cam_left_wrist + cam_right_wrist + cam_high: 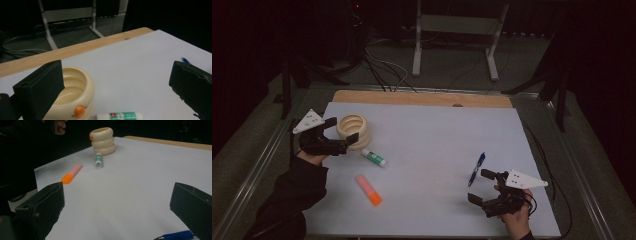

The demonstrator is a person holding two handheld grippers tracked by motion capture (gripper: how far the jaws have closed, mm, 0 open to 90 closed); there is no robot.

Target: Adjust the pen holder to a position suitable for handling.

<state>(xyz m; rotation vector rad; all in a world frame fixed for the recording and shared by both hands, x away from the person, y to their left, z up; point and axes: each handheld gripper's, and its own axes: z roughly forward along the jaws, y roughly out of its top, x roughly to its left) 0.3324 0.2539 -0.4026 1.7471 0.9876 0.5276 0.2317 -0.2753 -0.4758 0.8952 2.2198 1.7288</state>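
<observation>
Two claws over a white-covered desk [432, 130] — both spread wide, both empty. Farthest left, a cream ringed cup [353, 130], upright, with the left claw [343, 131] hovering at its near side, one jaw just beside the rim. Near the front right, the right claw [478, 186] poised just short of a blue pen [476, 169], apart from it. Between them, an orange marker [369, 190], then a glue stick [374, 157] lying beside the cup. Probably the approach step: next, lowering around the pen — straddling its barrel squarely before closing.
</observation>
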